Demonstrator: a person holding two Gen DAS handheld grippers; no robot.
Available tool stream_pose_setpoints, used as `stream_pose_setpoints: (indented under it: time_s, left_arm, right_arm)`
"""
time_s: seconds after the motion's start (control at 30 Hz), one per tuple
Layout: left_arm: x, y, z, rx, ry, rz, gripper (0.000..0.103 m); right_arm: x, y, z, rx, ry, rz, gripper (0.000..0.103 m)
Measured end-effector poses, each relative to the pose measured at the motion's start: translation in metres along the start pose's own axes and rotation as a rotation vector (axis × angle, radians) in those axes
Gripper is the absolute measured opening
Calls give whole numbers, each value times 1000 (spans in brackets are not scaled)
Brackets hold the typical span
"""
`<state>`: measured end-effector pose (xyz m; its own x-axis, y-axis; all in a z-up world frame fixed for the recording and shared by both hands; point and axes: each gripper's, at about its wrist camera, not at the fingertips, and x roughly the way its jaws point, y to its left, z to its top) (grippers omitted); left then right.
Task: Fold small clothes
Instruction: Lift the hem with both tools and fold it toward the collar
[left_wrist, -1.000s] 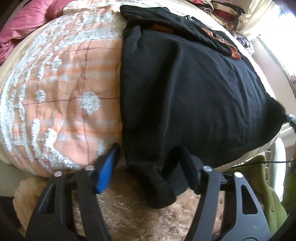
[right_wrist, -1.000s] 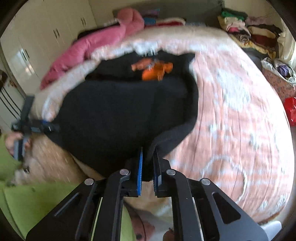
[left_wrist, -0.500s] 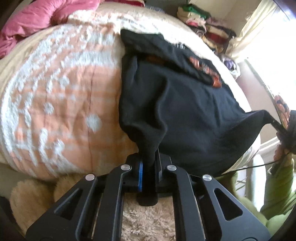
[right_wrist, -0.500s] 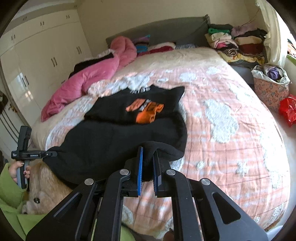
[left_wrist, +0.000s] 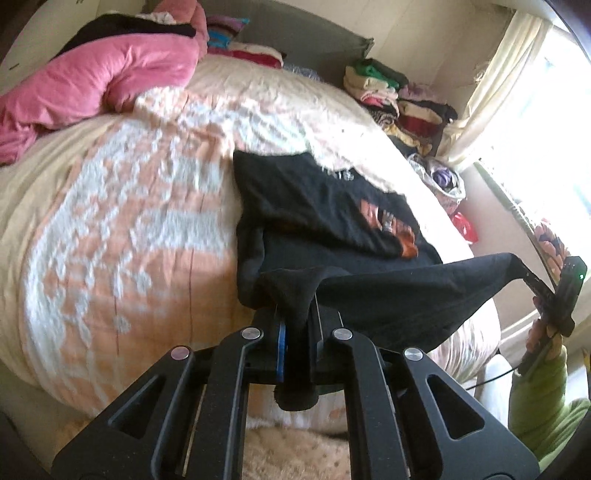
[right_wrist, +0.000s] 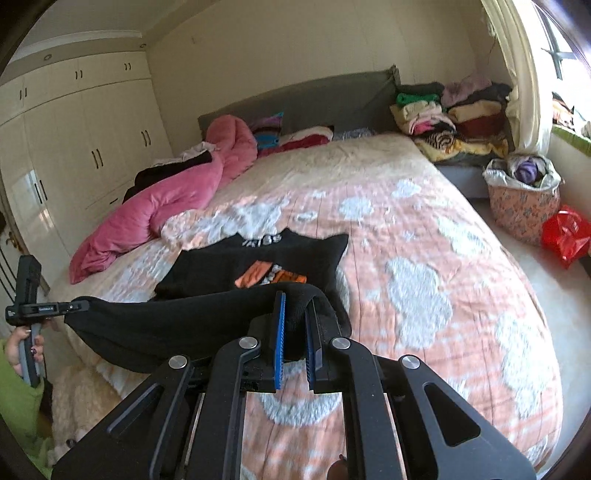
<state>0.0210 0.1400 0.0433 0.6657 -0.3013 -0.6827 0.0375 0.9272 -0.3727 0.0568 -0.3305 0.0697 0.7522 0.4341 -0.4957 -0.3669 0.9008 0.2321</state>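
A black T-shirt (left_wrist: 314, 206) with an orange print (right_wrist: 269, 275) lies on the bed, its upper part folded over. Its lower hem is lifted off the bed and stretched between both grippers. My left gripper (left_wrist: 295, 325) is shut on one bunched hem corner; it also shows at the left of the right wrist view (right_wrist: 79, 305). My right gripper (right_wrist: 293, 321) is shut on the other hem corner and appears at the right of the left wrist view (left_wrist: 526, 275). Hands in green sleeves (left_wrist: 535, 398) hold the grippers.
The bed carries a peach cover with white patches (right_wrist: 424, 258) and a pink duvet (right_wrist: 166, 206) at its far left. Stacked clothes (right_wrist: 443, 122), a floral basket (right_wrist: 524, 206) and a red bag (right_wrist: 565, 232) stand at the right. Wardrobe doors (right_wrist: 74, 147) line the left wall.
My left gripper has shut on the hem corner that lay between its open jaws. Both grippers have risen, lifting the hem off the bed edge and pulling it taut.
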Motion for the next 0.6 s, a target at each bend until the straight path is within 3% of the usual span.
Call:
stream_pose_setpoints:
  time_s: [0.6]
  left_arm:
    - [14, -12, 75, 29, -129, 47, 2]
  right_arm:
    - [36, 0, 45, -9, -73, -80, 8]
